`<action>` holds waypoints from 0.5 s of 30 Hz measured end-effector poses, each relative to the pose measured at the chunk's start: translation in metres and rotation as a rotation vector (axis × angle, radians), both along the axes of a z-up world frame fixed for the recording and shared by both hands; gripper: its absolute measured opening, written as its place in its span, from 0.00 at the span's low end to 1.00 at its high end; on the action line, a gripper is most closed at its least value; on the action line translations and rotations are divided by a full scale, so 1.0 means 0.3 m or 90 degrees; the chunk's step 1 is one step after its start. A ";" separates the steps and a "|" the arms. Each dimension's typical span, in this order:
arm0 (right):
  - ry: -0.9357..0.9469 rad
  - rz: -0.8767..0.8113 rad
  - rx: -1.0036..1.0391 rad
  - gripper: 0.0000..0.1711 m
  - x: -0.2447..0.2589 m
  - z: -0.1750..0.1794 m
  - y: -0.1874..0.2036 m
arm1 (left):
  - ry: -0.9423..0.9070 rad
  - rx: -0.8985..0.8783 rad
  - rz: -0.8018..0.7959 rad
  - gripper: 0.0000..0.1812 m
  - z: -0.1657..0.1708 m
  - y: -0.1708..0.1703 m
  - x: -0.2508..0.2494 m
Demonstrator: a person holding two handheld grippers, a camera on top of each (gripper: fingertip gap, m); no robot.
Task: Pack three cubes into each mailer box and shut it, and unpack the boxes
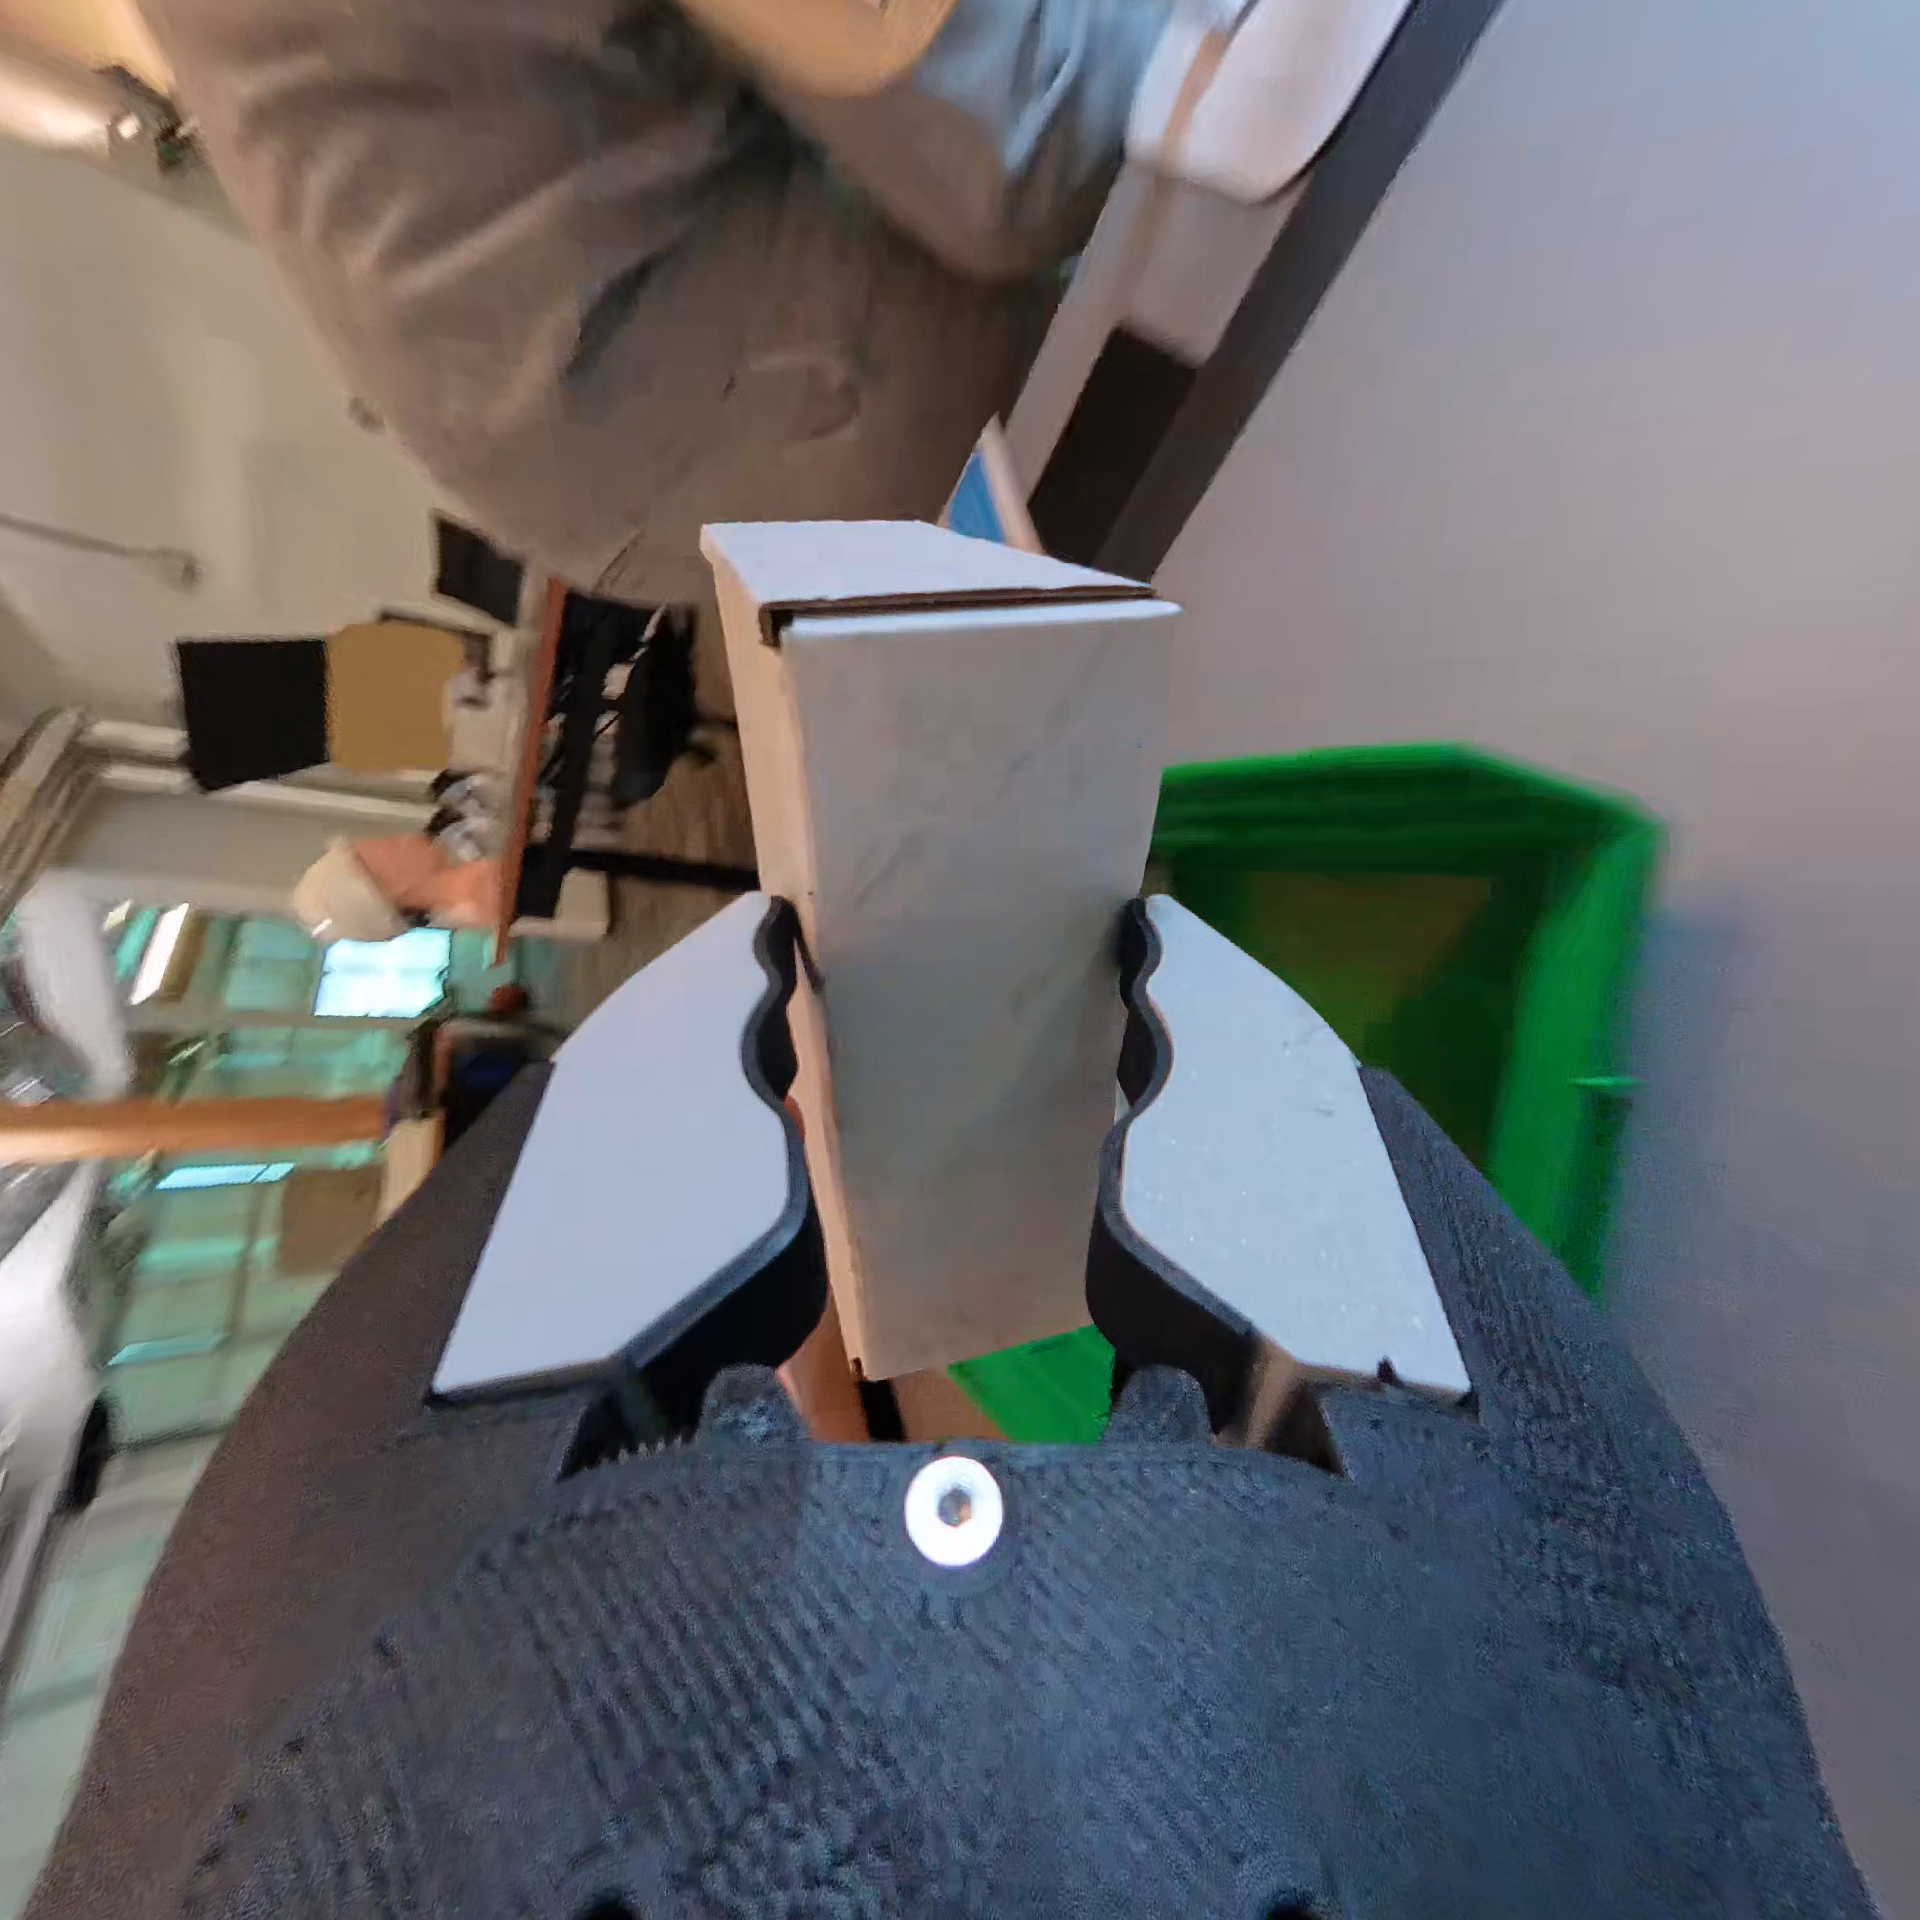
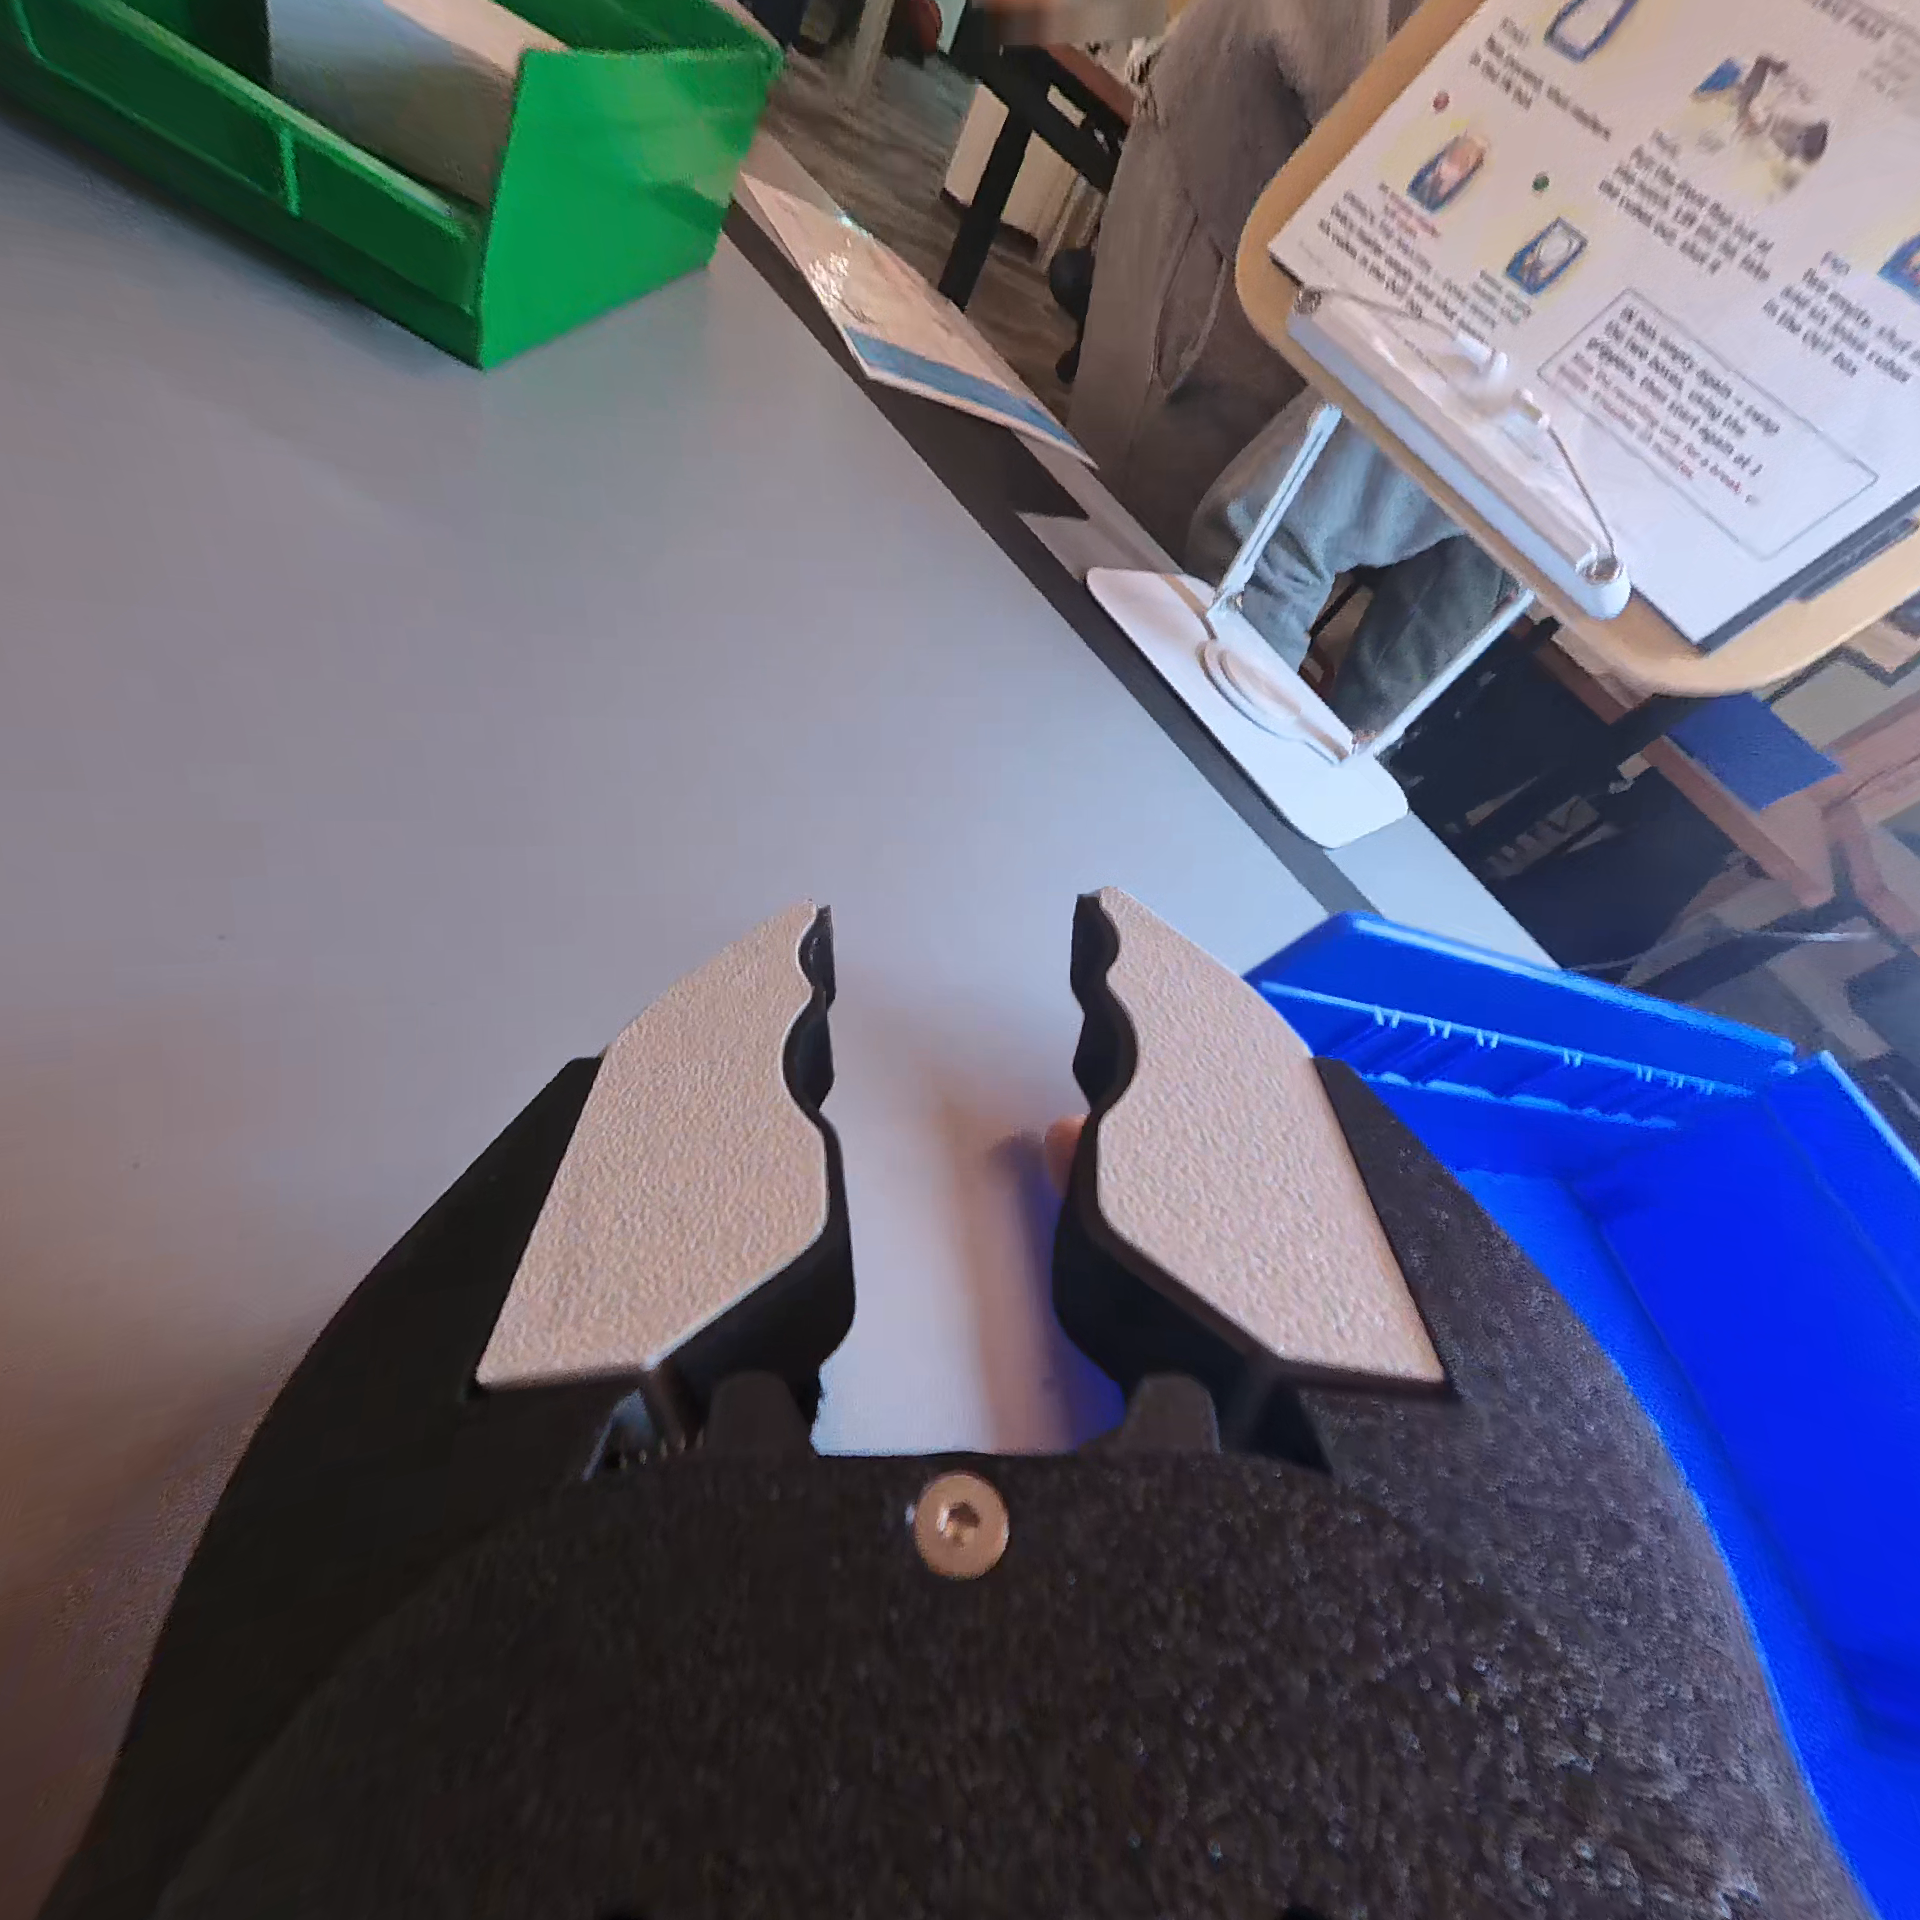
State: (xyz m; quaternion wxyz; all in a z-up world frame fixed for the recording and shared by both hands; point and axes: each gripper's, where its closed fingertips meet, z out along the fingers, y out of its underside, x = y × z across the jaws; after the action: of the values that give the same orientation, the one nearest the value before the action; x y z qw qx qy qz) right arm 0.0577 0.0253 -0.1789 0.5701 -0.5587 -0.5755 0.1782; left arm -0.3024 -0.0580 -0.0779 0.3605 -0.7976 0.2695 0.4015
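Note:
My left gripper [image 1: 958,914] is shut on a closed white mailer box [image 1: 966,831] and holds it in the air, the view tilted sideways, with the green bin [image 1: 1455,987] just behind it. My right gripper [image 2: 951,920] is open and empty, low over the grey table [image 2: 468,675], beside the blue bin [image 2: 1610,1195] on its right. The green bin [image 2: 436,177] also shows at the top left of the right wrist view, with a white box [image 2: 395,83] inside it. No cubes show in either view.
A white stand [image 2: 1268,717] holds an instruction sheet on a board [image 2: 1621,270] at the table's far edge. A flat card [image 2: 904,312] lies by that edge. A person in grey clothing [image 1: 582,270] stands beyond the table. The gap from one gripper's tips to the other's is roughly 40 cm.

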 end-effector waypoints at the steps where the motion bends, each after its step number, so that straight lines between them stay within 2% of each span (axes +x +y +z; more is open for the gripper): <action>1: 0.005 0.011 0.011 0.26 -0.012 0.014 -0.013 | -0.030 -0.011 -0.039 0.34 0.006 -0.008 0.076; 4: -0.002 0.060 0.070 0.31 -0.064 0.063 -0.071 | -0.147 -0.083 -0.167 0.34 -0.030 -0.038 0.337; 9: -0.017 0.186 0.181 0.39 -0.186 0.166 -0.233 | -0.246 -0.277 -0.346 0.34 -0.141 -0.119 0.704; 11: -0.023 0.239 0.206 0.42 -0.228 0.181 -0.301 | -0.254 -0.344 -0.396 0.34 -0.183 -0.139 0.798; 15: -0.063 0.280 0.217 0.44 -0.257 0.117 -0.355 | -0.273 -0.431 -0.463 0.34 -0.250 -0.159 0.913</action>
State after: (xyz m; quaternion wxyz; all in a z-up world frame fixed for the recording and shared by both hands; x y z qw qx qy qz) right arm -0.0195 -0.0812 -0.1437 0.5746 -0.3247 -0.7316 0.1710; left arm -0.0285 -0.1057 -0.1531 0.2460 -0.7883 0.5632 -0.0304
